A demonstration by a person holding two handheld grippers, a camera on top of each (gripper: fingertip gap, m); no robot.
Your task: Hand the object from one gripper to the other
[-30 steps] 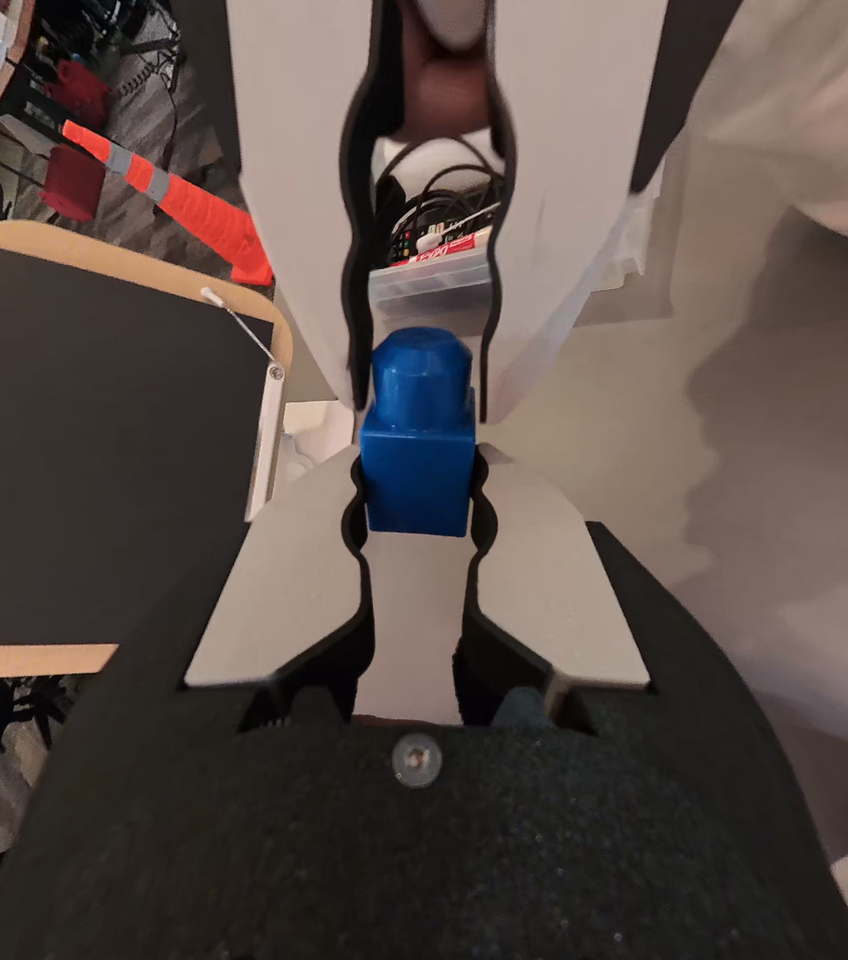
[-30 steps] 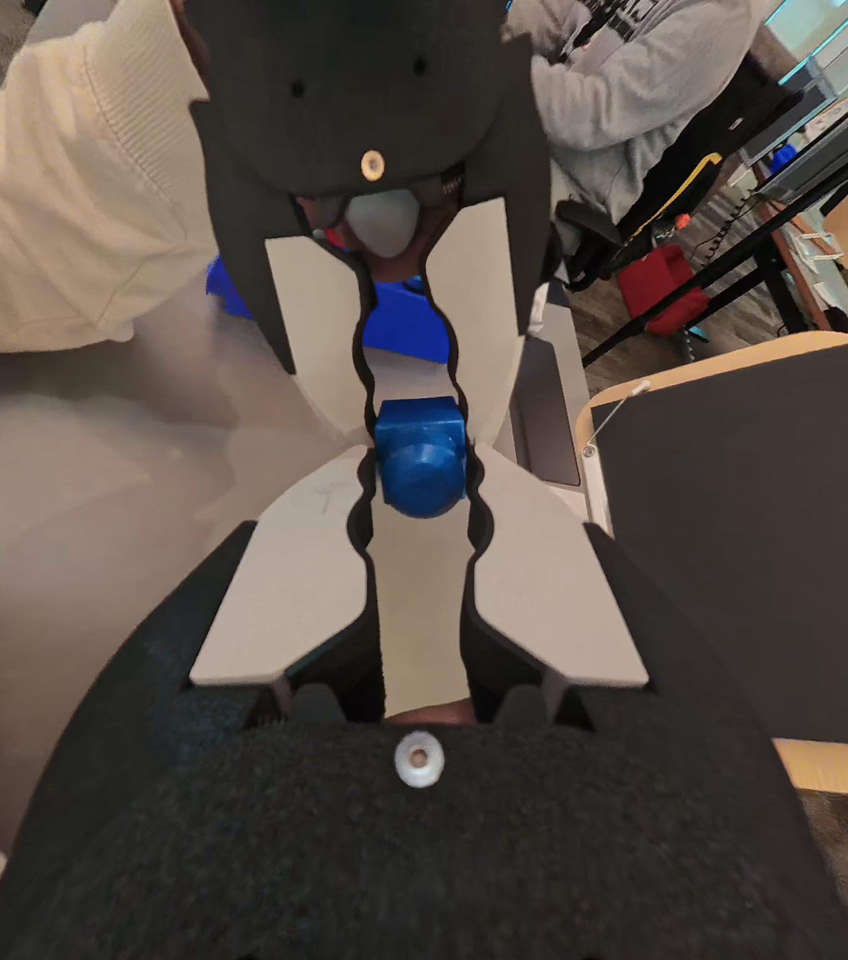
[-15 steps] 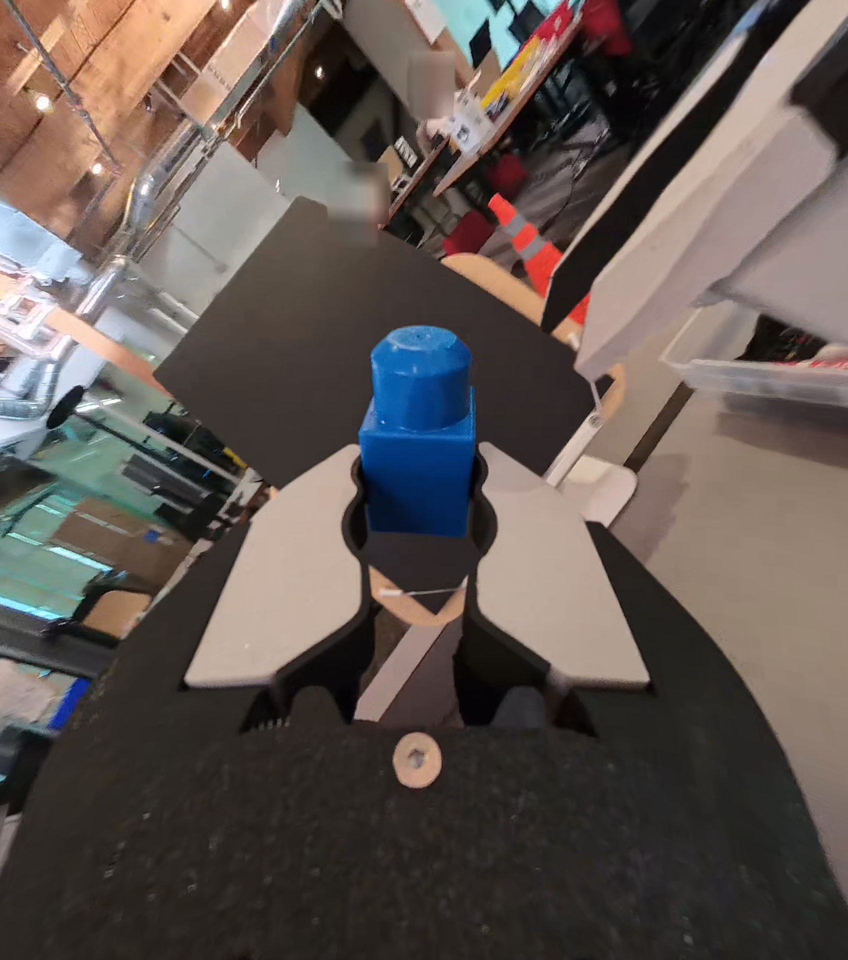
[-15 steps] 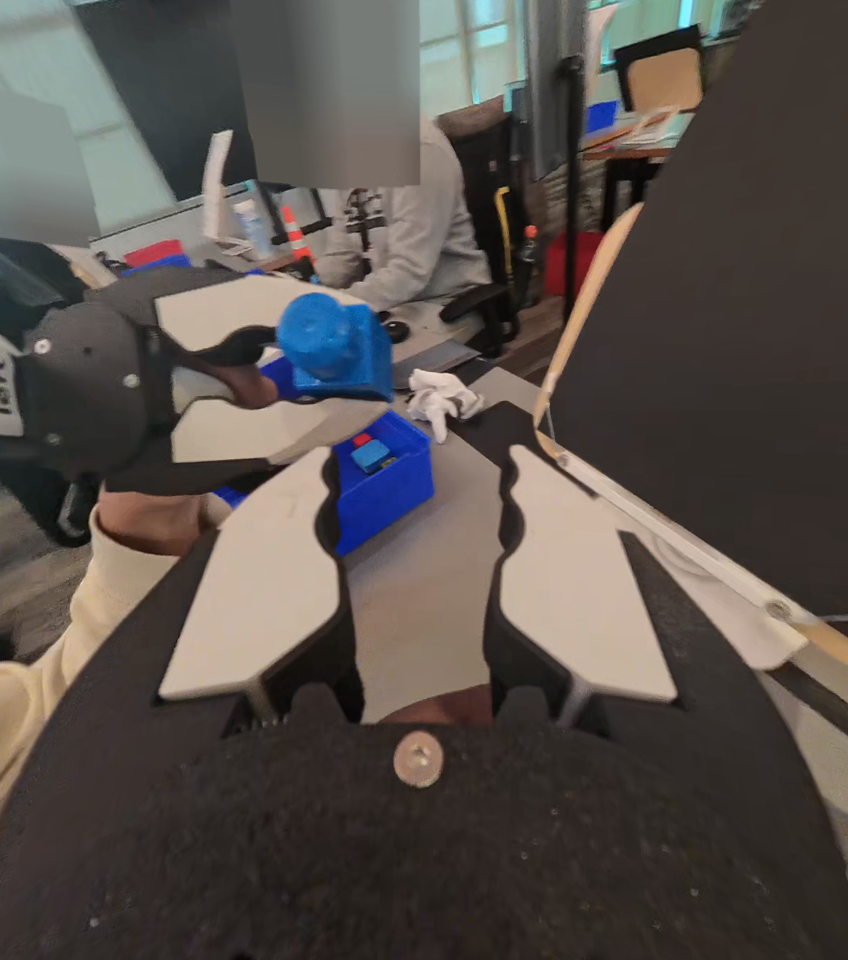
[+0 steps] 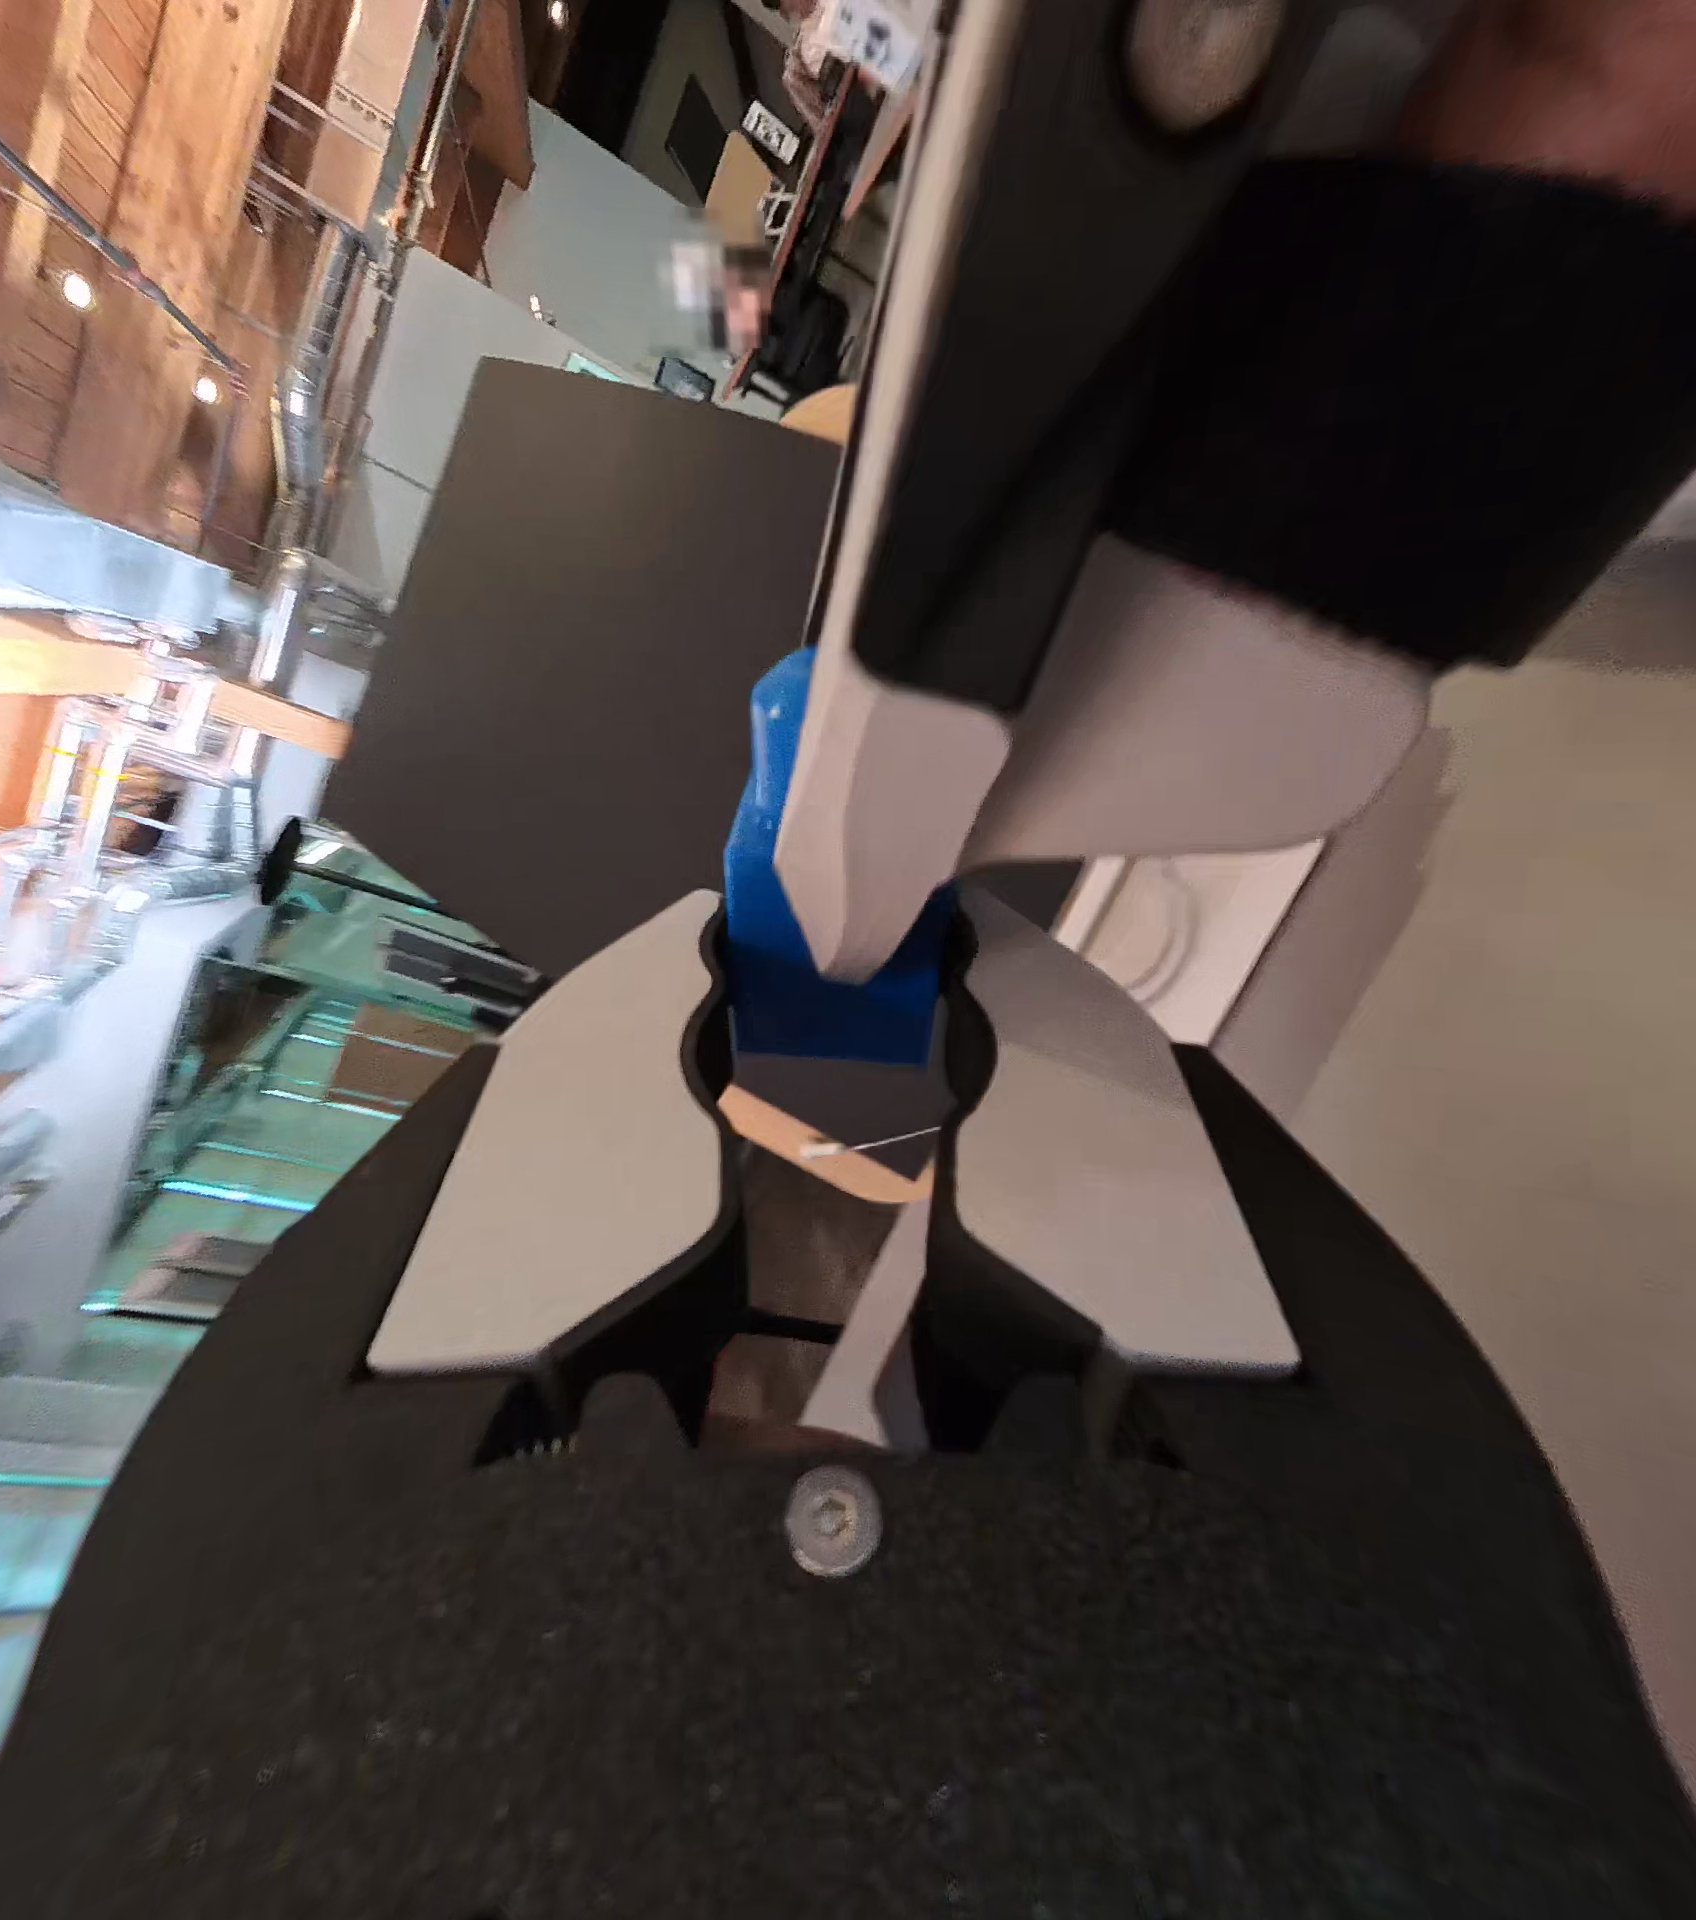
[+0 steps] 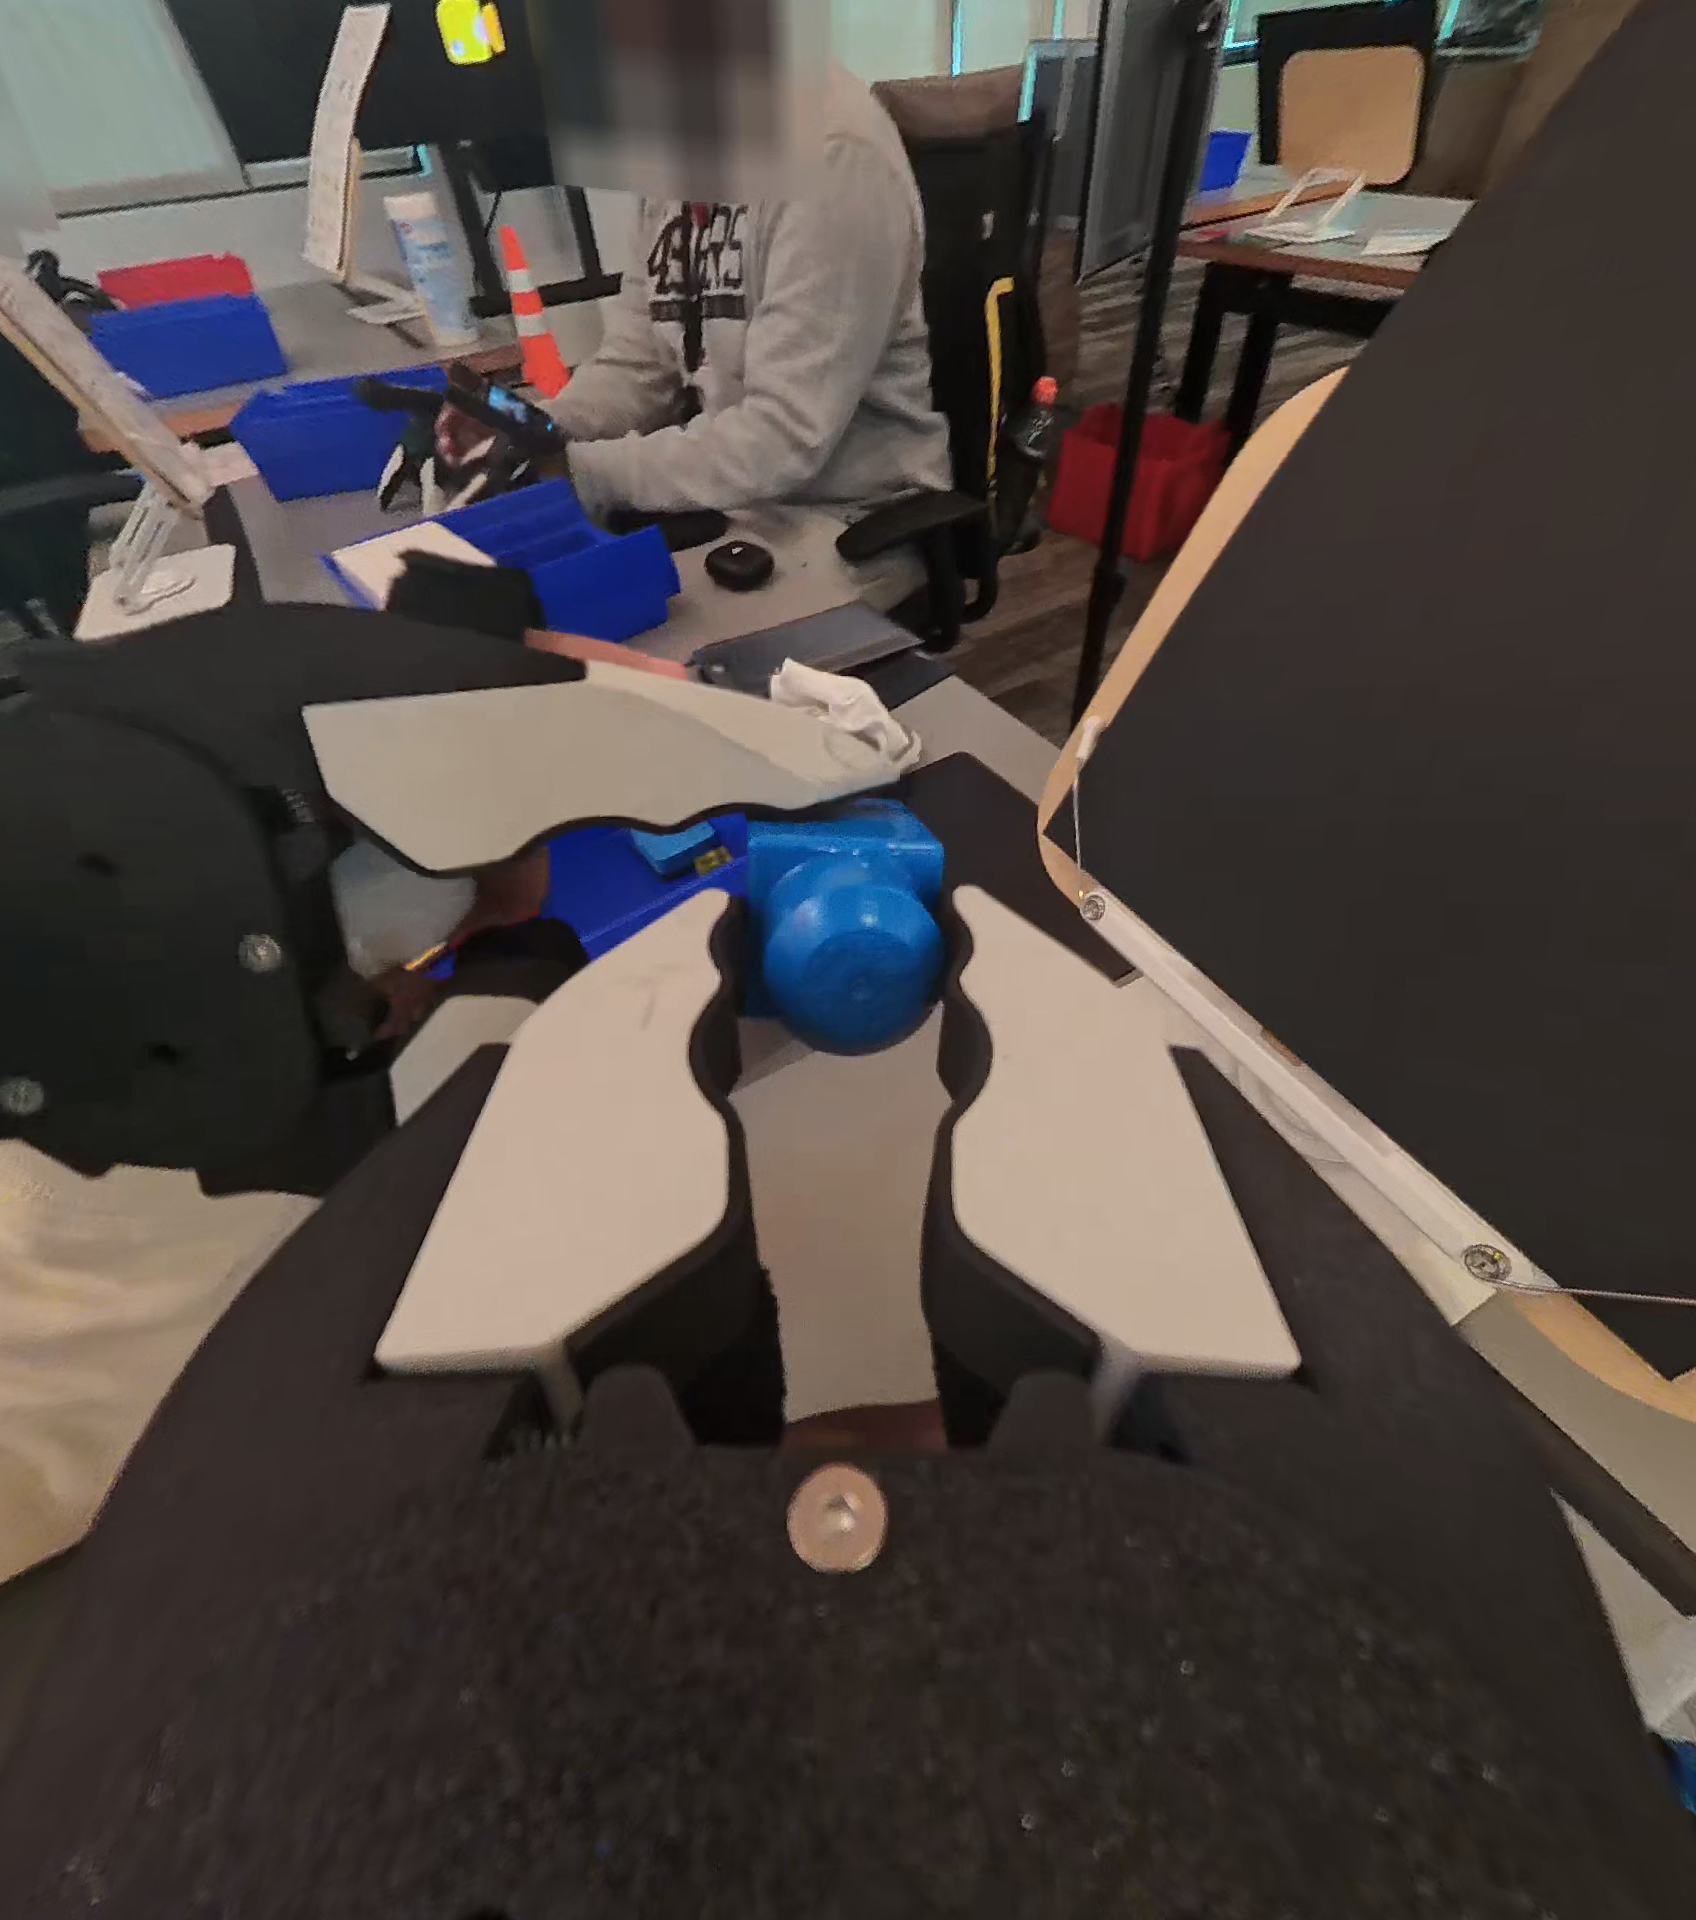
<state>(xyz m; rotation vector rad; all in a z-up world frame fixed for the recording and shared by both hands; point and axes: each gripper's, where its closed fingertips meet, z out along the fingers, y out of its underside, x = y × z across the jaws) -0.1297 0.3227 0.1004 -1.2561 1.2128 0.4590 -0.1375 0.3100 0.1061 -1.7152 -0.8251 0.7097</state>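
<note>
Two grippers meet in mid-air around one blue block. We see our left gripper clamped on its square base. Our right gripper brackets the round stud, though we cannot tell whether it grips.

Open-plan lab or workshop-style office. Shown by grey desks with blue bins, a seated person at one desk, an orange cone, a monitor on a stand, office chairs. Overhead: brick wall, bare ducts and spotlights; black panel standing by the near desk.
</note>
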